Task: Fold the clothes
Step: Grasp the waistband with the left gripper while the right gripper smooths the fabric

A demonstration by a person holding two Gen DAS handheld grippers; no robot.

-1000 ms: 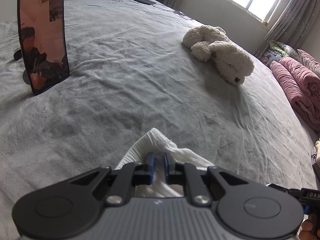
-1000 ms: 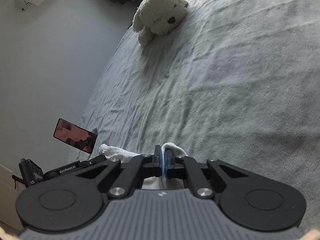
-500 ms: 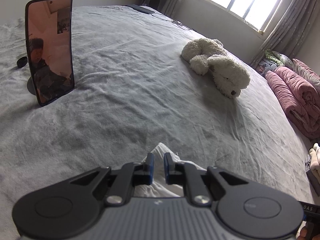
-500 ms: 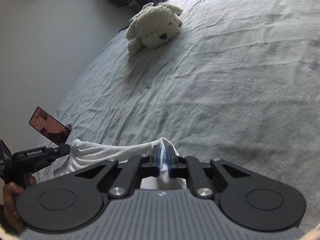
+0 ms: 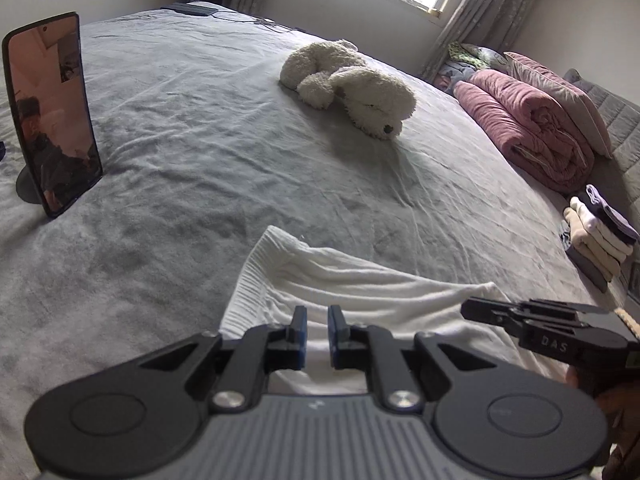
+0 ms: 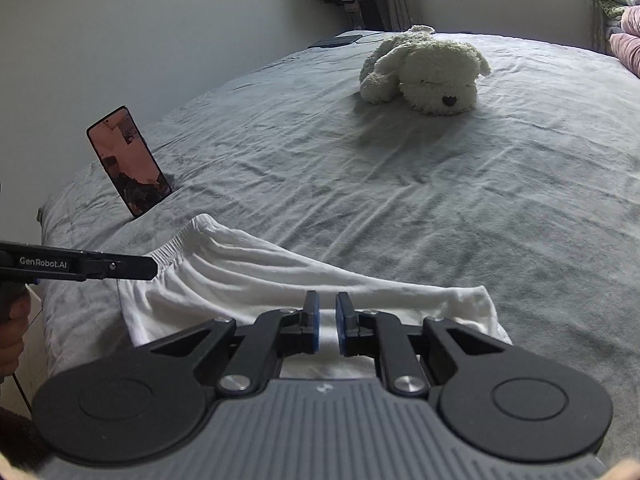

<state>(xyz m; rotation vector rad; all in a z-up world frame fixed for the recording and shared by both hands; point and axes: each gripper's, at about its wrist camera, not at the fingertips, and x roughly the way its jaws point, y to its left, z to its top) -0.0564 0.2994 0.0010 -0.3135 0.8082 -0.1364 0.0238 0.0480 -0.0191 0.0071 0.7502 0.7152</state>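
A white garment point(image 5: 360, 280) with a ribbed waistband lies spread across the near part of the grey bed. It fills the ground ahead of both grippers point(image 6: 260, 280). My left gripper point(image 5: 318, 320) sits over its waistband end. The pads are a narrow gap apart, white cloth fills the gap, and the cloth stands raised there. My right gripper point(image 6: 328, 316) is over the garment's other half. Its pads are parted, and the cloth lies flat under and ahead of them with nothing bunched between. Each gripper shows side-on in the other's view: the right gripper point(image 5: 464, 310) and the left gripper point(image 6: 152, 266).
A phone point(image 5: 52, 112) stands propped on the bed at the left. A white plush dog point(image 5: 352, 84) lies farther back. A rolled pink quilt point(image 5: 532, 120) and a stack of folded clothes point(image 5: 596, 236) are at the right. The bed's edge and a wall are at the left in the right wrist view.
The two grippers have drawn apart and the bunched garment has spread out wide between them. The right pads, tight on the cloth before, now stand parted. Both views have rolled.
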